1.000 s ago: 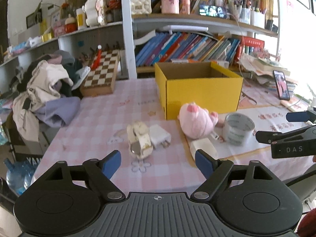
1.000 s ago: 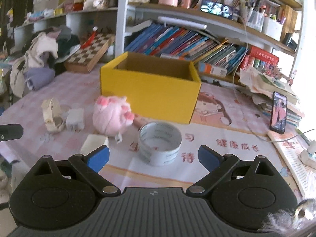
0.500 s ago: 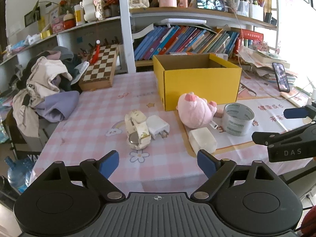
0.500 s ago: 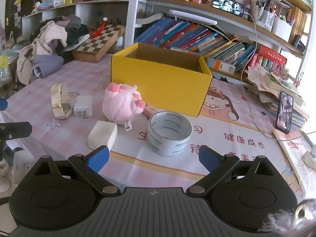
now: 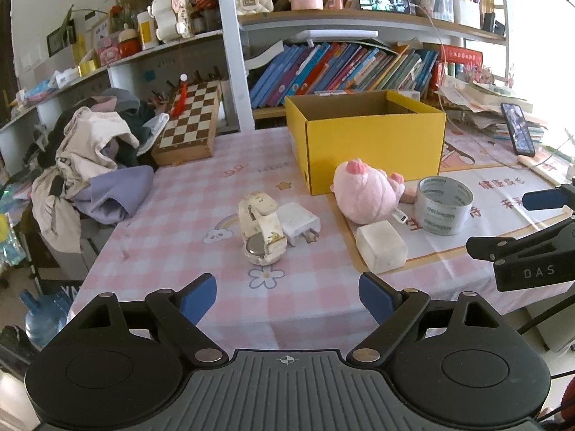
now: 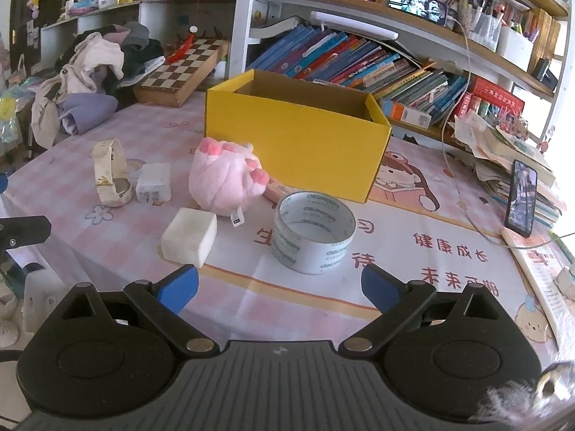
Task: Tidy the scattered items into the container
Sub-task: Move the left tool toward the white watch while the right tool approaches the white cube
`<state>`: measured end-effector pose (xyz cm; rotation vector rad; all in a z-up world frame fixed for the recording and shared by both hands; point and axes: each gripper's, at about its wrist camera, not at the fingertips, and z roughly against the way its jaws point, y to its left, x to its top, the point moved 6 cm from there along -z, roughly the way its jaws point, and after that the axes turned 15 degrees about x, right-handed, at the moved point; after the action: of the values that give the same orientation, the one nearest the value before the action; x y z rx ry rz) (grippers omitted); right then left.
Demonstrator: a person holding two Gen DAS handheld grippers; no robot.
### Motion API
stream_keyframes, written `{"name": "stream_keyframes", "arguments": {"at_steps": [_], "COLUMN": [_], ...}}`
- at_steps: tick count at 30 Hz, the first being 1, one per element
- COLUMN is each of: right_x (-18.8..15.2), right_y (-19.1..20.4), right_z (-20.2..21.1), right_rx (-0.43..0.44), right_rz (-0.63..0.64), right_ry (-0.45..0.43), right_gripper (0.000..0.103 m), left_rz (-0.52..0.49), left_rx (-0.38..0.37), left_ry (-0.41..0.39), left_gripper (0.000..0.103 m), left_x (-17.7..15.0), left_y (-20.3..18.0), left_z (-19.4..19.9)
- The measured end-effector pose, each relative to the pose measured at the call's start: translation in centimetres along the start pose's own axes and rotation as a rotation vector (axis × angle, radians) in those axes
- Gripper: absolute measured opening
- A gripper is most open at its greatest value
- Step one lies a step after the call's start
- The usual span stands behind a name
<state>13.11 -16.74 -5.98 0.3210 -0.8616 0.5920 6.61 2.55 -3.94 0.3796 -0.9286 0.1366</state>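
Observation:
An open yellow box (image 5: 370,136) (image 6: 294,133) stands on the pink checked table. In front of it lie a cream watch (image 5: 260,228) (image 6: 109,172), a white plug adapter (image 5: 298,222) (image 6: 153,182), a pink plush pig (image 5: 364,190) (image 6: 224,176), a white block (image 5: 381,248) (image 6: 188,236) and a tape roll (image 5: 442,205) (image 6: 313,231). My left gripper (image 5: 287,300) is open and empty, above the table's near edge before the watch. My right gripper (image 6: 279,287) is open and empty, just short of the tape roll; it shows at the right of the left wrist view (image 5: 521,251).
A clothes pile (image 5: 93,158) and a chessboard (image 5: 188,122) sit at the table's left back. A phone (image 6: 521,197) and stacked papers (image 6: 510,151) lie at the right. Bookshelves (image 6: 359,61) stand behind the box. A water bottle (image 5: 45,314) is on the floor at left.
Both grippers have pulled back and risen a little from the table, so the items appear farther off. Both stay open. No item has moved.

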Motion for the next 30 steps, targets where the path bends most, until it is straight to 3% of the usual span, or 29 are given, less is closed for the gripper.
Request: {"name": "stream_keyframes", "arguments": {"at_steps": [30], "right_x": [0.4], "right_y": [-1.4], "right_z": [-1.0], "right_rx": [-0.002], "right_rz": [-0.006], "right_ry": [-0.003], "right_gripper": [0.098], "left_rz": [0.011], "left_rx": [0.038], "left_ry": [-0.005], "left_gripper": [0.089], "left_x": [0.6], "left_y": [0.4], "left_z": [-1.8]}}
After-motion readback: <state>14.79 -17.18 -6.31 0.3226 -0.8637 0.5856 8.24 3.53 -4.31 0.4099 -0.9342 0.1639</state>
